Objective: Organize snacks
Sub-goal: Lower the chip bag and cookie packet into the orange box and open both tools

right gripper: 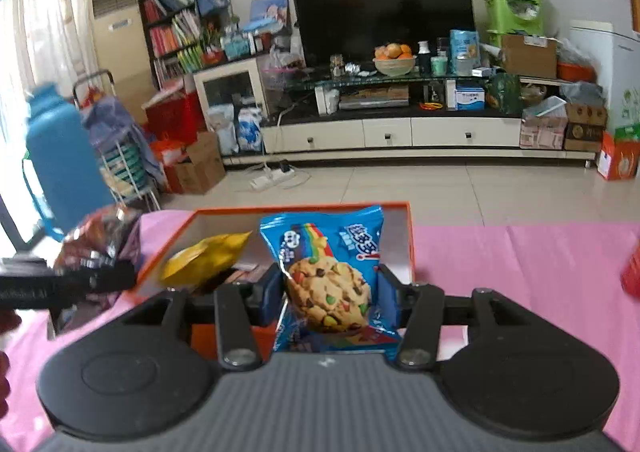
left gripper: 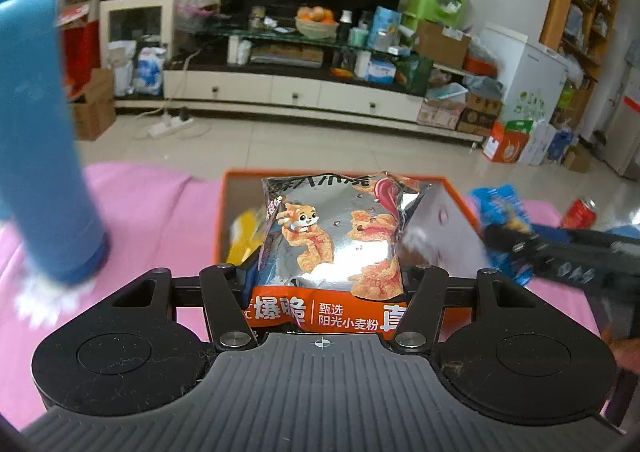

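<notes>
My left gripper (left gripper: 326, 280) is shut on a silver and orange snack bag (left gripper: 336, 248) and holds it over the near edge of an orange box (left gripper: 456, 191) on the pink cloth. My right gripper (right gripper: 328, 292) is shut on a blue cookie packet (right gripper: 328, 276) and holds it over the same orange box (right gripper: 410, 240). A yellow snack bag (right gripper: 204, 260) lies inside the box; it also shows in the left wrist view (left gripper: 242, 236). The right gripper with its blue packet shows at the right of the left wrist view (left gripper: 508, 228). The left gripper with its bag shows at the left of the right wrist view (right gripper: 96, 252).
A tall blue bottle (left gripper: 44, 155) stands on the pink cloth (left gripper: 160, 219) left of the box; it also shows in the right wrist view (right gripper: 60, 163). A red can (left gripper: 582, 211) lies at the far right. A TV stand (right gripper: 400, 131) and tiled floor lie beyond.
</notes>
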{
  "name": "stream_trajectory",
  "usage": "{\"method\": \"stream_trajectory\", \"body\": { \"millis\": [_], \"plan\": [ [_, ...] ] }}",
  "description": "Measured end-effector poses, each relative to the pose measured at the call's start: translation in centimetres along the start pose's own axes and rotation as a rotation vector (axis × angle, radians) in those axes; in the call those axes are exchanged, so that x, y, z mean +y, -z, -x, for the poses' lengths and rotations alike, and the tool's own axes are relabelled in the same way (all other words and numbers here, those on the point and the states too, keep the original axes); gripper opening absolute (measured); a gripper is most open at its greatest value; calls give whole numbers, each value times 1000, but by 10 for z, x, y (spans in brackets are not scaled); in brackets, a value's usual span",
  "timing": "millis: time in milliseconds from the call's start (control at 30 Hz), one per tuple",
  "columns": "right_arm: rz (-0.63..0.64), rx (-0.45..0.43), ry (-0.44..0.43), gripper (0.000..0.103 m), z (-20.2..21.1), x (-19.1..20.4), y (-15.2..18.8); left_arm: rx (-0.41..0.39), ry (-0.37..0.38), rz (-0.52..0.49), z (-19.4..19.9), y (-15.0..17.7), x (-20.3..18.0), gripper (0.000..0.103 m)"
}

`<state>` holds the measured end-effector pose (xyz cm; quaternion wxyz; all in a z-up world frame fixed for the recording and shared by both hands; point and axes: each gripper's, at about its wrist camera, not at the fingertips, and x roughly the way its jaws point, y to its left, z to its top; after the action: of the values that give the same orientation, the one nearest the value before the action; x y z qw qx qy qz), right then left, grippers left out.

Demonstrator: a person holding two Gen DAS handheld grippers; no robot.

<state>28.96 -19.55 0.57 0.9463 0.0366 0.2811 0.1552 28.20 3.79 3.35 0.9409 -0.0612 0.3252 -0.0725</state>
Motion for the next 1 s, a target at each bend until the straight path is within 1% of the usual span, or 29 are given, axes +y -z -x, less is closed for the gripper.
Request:
{"method": "stream_trajectory", "body": {
  "millis": [67, 133, 233, 267, 300, 333, 367, 400, 433, 500, 533, 567, 633, 667, 733, 800, 900, 933, 1000],
  "plan": [
    [30, 36, 4, 53, -32, 0, -10, 17, -2, -7, -34, -14, -2, 32],
    [90, 87, 13, 53, -65, 4, -13, 47, -20, -33, -69, -22, -6, 32],
    [186, 155, 17, 52, -101, 11, -9, 93, -41, -50, -110, -20, -6, 32],
    [208, 171, 21, 53, -110, 13, -7, 108, -39, -59, -121, -17, -6, 35],
    [223, 191, 24, 59, -118, 13, -3, 121, -36, -70, -128, -13, -6, 38],
    [232, 209, 24, 64, -125, 13, 0, 125, -32, -88, -133, -9, -8, 43],
    [234, 216, 24, 72, -128, 13, 3, 123, -37, -103, -136, -6, -10, 43],
    [249, 214, 32, 75, -130, 14, 5, 118, -41, -117, -136, -5, -12, 45],
    [266, 206, 41, 79, -129, 15, 6, 110, -43, -128, -134, -5, -14, 46],
    [257, 169, 52, 101, -117, 15, 3, 80, -44, -128, -119, -5, -16, 53],
    [250, 146, 69, 102, -107, 16, 2, 55, -43, -120, -107, -6, -15, 59],
    [236, 125, 64, 102, -97, 15, -1, 30, -44, -115, -96, -7, -14, 64],
    [194, 87, 42, 102, -66, 13, -6, -16, -40, -105, -69, -9, -12, 64],
    [181, 70, 49, 102, -54, 13, -8, -32, -36, -97, -55, -9, -11, 66],
    [156, 40, 93, 102, -24, 17, -9, -57, -23, -75, -27, -6, -9, 69],
    [134, 32, 126, 102, 1, 22, -6, -73, -19, -62, 1, 5, -7, 71],
    [107, 16, 41, 102, 45, 29, 17, -67, -31, -55, 36, 32, -4, 72],
    [97, 28, 18, 102, 55, 31, 27, -59, -47, -52, 46, 44, -3, 73],
    [60, 88, -33, 102, 75, 34, 52, -27, -69, -51, 66, 76, 0, 73]
  ]
}}
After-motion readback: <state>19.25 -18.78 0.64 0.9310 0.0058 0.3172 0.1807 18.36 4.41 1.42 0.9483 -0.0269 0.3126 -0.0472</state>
